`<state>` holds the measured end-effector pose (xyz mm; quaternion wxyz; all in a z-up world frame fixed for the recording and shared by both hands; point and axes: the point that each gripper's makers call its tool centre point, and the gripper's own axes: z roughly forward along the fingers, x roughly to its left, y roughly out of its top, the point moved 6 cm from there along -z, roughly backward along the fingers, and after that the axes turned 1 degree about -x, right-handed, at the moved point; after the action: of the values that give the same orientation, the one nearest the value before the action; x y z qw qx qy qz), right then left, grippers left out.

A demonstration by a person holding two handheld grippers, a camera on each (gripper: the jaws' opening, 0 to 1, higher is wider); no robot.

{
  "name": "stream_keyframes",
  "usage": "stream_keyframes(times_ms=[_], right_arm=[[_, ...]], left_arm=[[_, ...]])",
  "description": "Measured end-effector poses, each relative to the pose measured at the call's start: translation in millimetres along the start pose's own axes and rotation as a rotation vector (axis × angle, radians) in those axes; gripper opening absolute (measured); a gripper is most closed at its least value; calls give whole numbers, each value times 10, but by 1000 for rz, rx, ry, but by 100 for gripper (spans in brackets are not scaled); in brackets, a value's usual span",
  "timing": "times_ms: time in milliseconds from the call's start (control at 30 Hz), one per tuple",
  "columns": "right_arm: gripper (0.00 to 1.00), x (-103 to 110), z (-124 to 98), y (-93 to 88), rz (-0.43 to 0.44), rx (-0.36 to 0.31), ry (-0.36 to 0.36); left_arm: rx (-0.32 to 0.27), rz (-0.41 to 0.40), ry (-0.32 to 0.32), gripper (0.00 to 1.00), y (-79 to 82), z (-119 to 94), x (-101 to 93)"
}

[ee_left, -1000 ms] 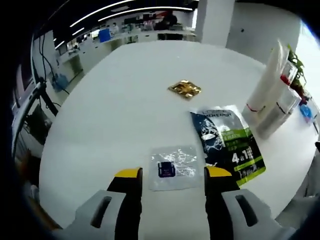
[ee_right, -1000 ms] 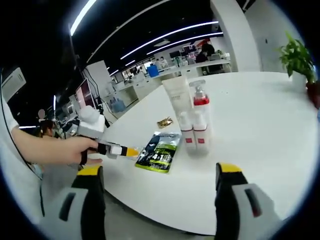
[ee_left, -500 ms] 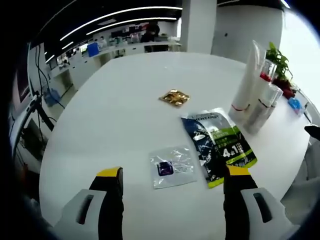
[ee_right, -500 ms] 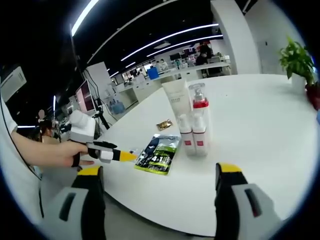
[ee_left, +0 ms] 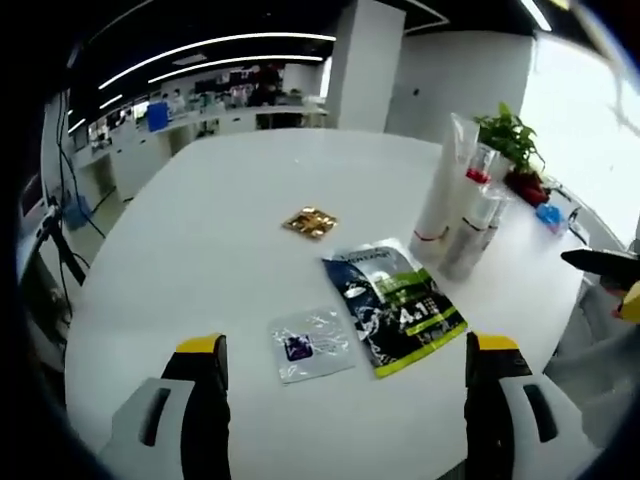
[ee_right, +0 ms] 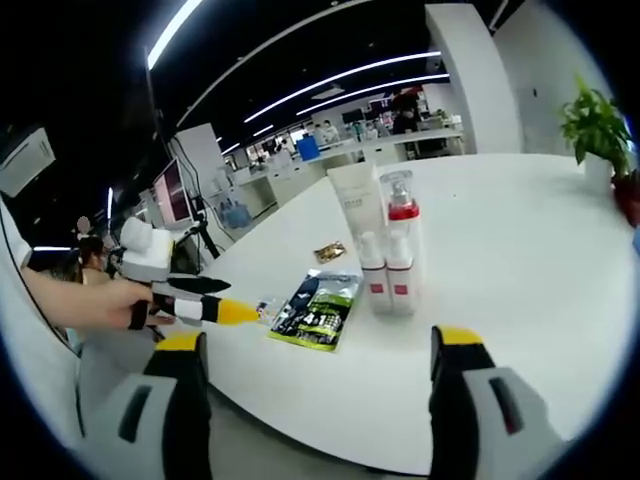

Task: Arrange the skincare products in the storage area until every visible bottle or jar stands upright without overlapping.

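Note:
On the round white table (ee_left: 220, 190) a tall white tube (ee_left: 443, 185), a pump bottle with a red collar (ee_left: 481, 165) and small clear bottles (ee_left: 474, 225) stand upright in a tight group. A dark and green pouch (ee_left: 396, 306), a clear sachet with a purple label (ee_left: 309, 345) and a gold sachet (ee_left: 312, 222) lie flat. My left gripper (ee_left: 350, 343) is open wide, held back just short of the clear sachet. My right gripper (ee_right: 318, 342) is open and empty, off the table's edge, facing the tube (ee_right: 352, 205), pump bottle (ee_right: 400, 205), two red-banded bottles (ee_right: 386, 272) and pouch (ee_right: 318, 308).
A potted plant (ee_right: 597, 125) stands at the table's far side. A person's hand (ee_right: 95, 300) holds the left gripper (ee_right: 225, 300) at the table's left edge. The right gripper's tip (ee_left: 612, 278) enters the left gripper view from the right. Office desks lie beyond.
My left gripper has opened wider and drawn back from the clear sachet, which now lies ahead of the jaws instead of between them. The right gripper has stayed put.

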<state>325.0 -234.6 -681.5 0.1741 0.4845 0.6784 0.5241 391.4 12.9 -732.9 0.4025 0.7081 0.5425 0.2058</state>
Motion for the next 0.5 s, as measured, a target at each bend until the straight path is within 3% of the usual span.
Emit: stream_keyframes(times_ms=[500], right_arm=[[92, 9, 0, -13, -20, 10, -4]], left_arm=[[9, 53, -49, 97, -134, -294, 40]])
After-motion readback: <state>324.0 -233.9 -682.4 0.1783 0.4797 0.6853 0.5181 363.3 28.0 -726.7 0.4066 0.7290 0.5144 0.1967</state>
